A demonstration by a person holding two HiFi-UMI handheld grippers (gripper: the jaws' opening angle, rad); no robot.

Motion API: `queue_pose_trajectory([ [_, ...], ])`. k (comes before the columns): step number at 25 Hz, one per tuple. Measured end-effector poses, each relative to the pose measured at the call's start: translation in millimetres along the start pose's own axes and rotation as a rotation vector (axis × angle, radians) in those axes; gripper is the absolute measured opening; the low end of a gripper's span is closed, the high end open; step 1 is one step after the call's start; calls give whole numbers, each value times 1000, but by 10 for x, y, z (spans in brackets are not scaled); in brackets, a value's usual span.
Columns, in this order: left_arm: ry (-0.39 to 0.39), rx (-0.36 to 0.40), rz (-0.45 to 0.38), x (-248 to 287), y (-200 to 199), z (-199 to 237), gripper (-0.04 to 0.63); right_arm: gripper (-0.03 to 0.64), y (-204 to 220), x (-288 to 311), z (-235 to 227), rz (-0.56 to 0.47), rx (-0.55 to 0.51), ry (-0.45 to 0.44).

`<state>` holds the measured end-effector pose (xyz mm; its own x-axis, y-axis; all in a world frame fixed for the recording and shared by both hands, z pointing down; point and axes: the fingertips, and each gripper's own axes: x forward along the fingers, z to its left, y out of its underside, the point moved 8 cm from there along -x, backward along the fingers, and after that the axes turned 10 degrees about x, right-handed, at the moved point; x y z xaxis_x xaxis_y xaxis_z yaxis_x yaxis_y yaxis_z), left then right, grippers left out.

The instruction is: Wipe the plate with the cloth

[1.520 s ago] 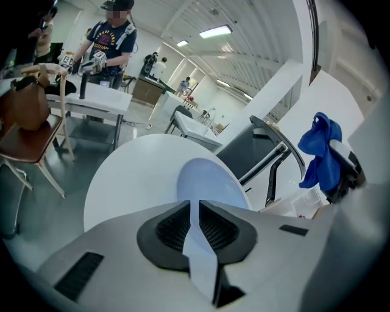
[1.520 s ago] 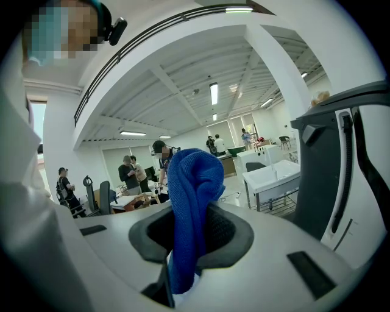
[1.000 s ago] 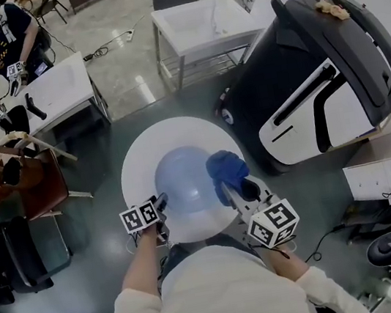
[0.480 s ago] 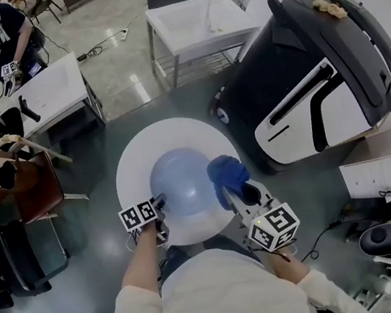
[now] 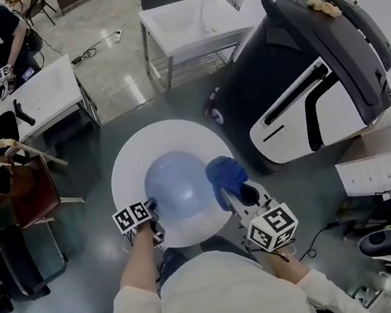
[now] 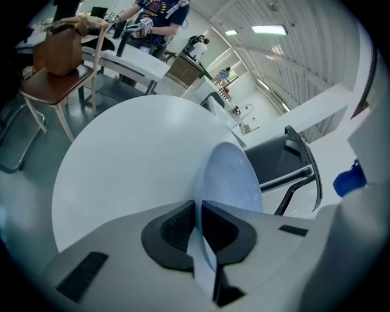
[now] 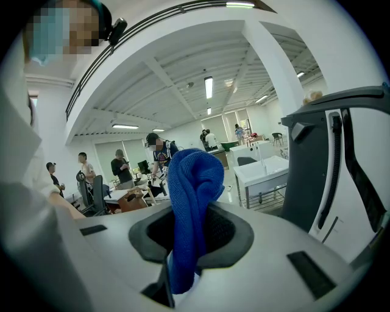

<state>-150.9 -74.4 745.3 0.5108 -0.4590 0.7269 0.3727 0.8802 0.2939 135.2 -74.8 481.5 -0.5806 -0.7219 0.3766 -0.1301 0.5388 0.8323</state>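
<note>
A pale blue plate [image 5: 174, 185] lies on the round white table [image 5: 129, 167]. My left gripper [image 5: 151, 206] is at the plate's near left rim. In the left gripper view its jaws are closing, and the pads press the rim of the plate [image 6: 234, 177] held edge-on between them in the left gripper [image 6: 200, 224]. My right gripper [image 5: 231, 192] is at the plate's right edge, shut on a bunched blue cloth [image 5: 223, 171]. In the right gripper view the cloth [image 7: 192, 189] stands up out of the right gripper [image 7: 190, 236] and hides what lies ahead of it.
A large black and white machine [image 5: 316, 80] stands close to the table's right. A white table with a metal frame [image 5: 184, 24] is at the back. A brown chair [image 5: 20, 192] and a dark chair [image 5: 12, 257] stand left. A person works at a white desk [image 5: 44, 92] far left.
The left gripper's jaws have come together on the plate's near left rim. The right gripper with the cloth has kept its place by the plate's right edge.
</note>
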Motion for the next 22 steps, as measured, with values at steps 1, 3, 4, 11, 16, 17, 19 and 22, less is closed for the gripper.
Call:
queue_pose_trajectory([
  [1,5,-13,0,6,4,5,48,92,-5,-4,2,-3,-1,0],
  [3,17,-21,5,24,7,0,48,92,-22,-15,-7,-11,-4,2],
  [4,21,-24,7,27,12,-5,48,92,-31,-22,-12,-14,-5,5],
  [11,35,-22,-9,-20,-8,-67,48,92,-42,-53,-21,-20,-2,8],
  [16,68,15,-47,-179,-76,-211,48,92,-45,-42,21,-32,-2,-1],
  [17,77,19,-61,-221,-89,-251,48,92,-57,-41,28,-36,-3,-4],
  [19,98,23,-90,-303,-115,-335,48,92,-84,-45,35,-44,-4,-9],
  [22,125,33,-135,-431,-174,-451,48,92,-107,-49,63,-58,-8,-18],
])
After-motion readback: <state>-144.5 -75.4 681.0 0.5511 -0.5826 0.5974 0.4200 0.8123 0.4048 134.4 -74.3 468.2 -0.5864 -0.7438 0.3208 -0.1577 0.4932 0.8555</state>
